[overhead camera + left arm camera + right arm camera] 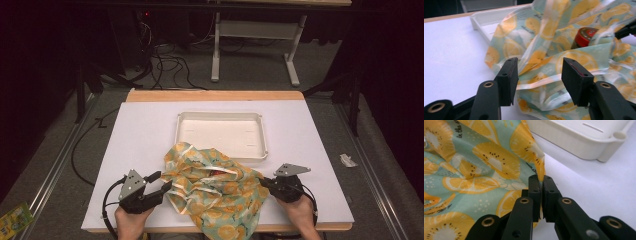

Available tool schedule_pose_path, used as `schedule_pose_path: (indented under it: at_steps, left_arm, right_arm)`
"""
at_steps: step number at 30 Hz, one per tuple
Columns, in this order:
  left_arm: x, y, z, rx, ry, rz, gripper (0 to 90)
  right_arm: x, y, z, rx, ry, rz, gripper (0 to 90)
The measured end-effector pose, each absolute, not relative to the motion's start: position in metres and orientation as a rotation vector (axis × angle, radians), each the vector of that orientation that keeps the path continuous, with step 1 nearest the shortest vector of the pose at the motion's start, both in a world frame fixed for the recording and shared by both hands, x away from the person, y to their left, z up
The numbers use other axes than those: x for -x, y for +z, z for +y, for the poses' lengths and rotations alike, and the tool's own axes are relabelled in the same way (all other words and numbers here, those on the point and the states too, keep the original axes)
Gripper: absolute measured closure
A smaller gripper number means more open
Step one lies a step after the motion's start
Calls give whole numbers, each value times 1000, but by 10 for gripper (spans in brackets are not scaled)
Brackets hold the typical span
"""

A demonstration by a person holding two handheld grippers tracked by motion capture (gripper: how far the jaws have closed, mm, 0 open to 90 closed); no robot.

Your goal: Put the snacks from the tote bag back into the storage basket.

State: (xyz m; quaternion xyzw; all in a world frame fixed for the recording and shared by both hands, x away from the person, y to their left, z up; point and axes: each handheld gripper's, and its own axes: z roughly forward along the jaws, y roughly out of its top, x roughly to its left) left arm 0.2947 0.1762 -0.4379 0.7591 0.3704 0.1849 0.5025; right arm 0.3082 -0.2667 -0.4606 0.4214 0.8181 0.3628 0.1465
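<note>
Your left gripper (pixel 161 182), at the lower left of the high view, has its jaws apart with the crumpled fruit-print bag (pixel 215 187) just ahead of them; in the left gripper view a fold of the bag (pixel 554 75) lies in the gap between the jaws and neither pad presses on it. Your right gripper (pixel 263 184), at the lower right of the high view, has its jaws together, clamped on the bag's edge (pixel 540 170). The bag sits at the lower middle of the high view on the white counter (pixel 140 135), its upper corner overlapping the near rim of the white tray (pixel 262 135). Inside the bag a bottle with a red cap (pixel 584 37) shows, upper right in the left gripper view. Print on the bag reads "in the" (pixel 460 130).
</note>
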Motion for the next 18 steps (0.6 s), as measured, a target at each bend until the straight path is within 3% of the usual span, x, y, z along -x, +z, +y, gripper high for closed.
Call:
schedule_pose_path:
  at_steps: [8,18]
  left_arm:
    - [-303,-442,174,-1848,405,907,522]
    - [-307,-444,168,-1898,372,838,836]
  right_arm:
    - [-311,-467,-271,-1232,1020,2359,871]
    - [-311,-471,-273,-1242,1011,2366,856]
